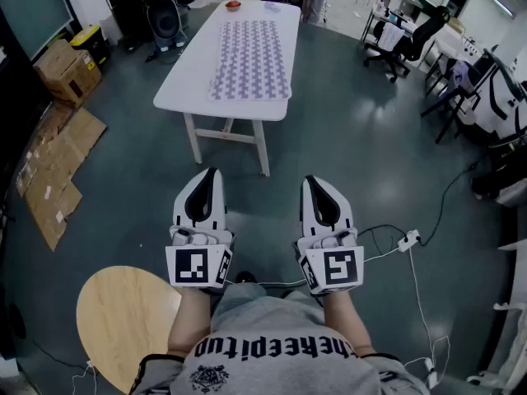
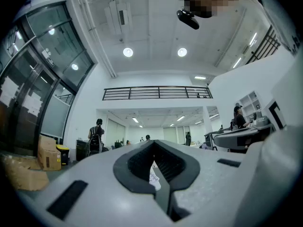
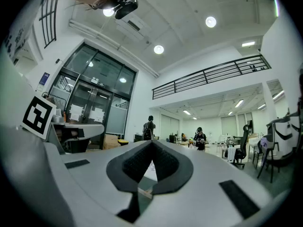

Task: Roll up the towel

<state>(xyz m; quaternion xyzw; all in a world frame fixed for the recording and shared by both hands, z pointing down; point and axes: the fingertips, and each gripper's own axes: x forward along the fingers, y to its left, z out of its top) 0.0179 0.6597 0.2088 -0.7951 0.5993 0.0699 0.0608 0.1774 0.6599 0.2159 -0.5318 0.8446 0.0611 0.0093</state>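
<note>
- The left gripper (image 1: pixel 211 174) is held in the lower middle of the head view, left of centre. Its jaws are pressed together, and nothing is seen between them in the left gripper view.
- The right gripper (image 1: pixel 312 181) is held just right of centre at the same height, well apart from the left one. Its jaws are likewise clenched on nothing.
- The towel (image 1: pixel 251 58), patterned purple and white, is spread flat and unrolled on the white table (image 1: pixel 183 82) in the upper middle of the frame, well beyond both grippers.
- A small red object (image 1: pixel 233 5) is seen at the table's far end, apart from the towel.
- A round wooden stool (image 1: pixel 122 318) is seen at the lower left.
- Cardboard boxes (image 1: pixel 66 67) are stacked at the upper left, with flattened cardboard (image 1: pixel 56 167) on the floor below them.
- Office chairs (image 1: pixel 410 41) are placed at the upper right.
</note>
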